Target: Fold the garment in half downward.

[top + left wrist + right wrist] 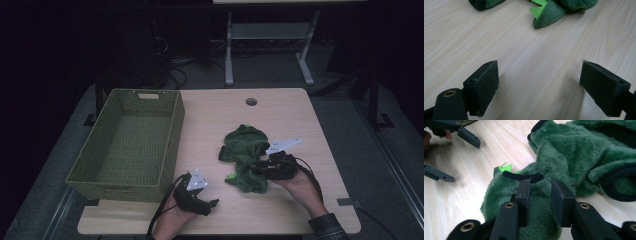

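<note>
My right gripper (264, 167) is at the fuzzy green garment (245, 155), and its jaws are pinched on a fold of the soft cloth near a black ribbed cuff (522, 176). The garment lies crumpled on the worktop (280, 107), right of the middle, with the right hand touching its near right side. It stretches from the far end, away from me, down to the near end, where little bright green spikes (539, 8) stick out.

My left gripper (212, 203) sits low by the near edge of the worktop, and its jaws are wide apart with nothing between them. From those jaws, the garment lies ahead and off to the right, near but not touching.

The green woven basket (172, 145) stands on the left side of the worktop, with nothing inside. I think the next move is to lift the garment and carry it left, across to the basket. The right hand is nearer and already has the hold.
</note>
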`<state>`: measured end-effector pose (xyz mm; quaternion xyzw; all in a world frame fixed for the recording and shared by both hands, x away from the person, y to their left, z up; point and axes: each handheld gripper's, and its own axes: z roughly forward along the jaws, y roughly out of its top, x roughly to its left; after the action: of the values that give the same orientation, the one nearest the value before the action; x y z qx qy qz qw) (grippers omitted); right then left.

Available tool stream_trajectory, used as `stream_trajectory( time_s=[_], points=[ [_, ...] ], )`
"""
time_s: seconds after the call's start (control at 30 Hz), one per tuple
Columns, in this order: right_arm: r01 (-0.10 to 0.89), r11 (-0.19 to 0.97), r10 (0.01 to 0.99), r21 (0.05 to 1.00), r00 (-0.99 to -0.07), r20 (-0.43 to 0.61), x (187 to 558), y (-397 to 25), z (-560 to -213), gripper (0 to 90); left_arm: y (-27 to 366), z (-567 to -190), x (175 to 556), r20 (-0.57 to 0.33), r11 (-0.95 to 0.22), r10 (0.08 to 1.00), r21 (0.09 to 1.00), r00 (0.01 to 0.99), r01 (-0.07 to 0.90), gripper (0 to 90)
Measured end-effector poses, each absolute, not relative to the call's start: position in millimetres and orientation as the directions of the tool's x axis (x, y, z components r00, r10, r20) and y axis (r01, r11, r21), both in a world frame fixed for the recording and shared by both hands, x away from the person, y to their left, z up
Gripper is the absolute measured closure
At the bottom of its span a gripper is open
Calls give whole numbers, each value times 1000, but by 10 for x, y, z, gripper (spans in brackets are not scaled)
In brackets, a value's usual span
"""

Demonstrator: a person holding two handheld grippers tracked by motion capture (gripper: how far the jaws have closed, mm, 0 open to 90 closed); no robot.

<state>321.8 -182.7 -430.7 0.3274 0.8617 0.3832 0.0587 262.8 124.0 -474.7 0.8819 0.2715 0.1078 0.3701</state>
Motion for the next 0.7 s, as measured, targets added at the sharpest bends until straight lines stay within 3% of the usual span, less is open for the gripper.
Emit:
stream_trajectory(
  time_s=[0.23, 0.7],
  points=[
    [525, 460, 631, 716, -761, 152, 3222, -1921, -4246, 588, 1197, -4671, 2688, -32, -577, 551, 707, 834, 409, 152],
    [528, 434, 654, 730, -742, 147, 3216, -2034, -4147, 578, 1061, -4485, 2831, -51, -570, 524, 721, 850, 395, 190]
  ],
)
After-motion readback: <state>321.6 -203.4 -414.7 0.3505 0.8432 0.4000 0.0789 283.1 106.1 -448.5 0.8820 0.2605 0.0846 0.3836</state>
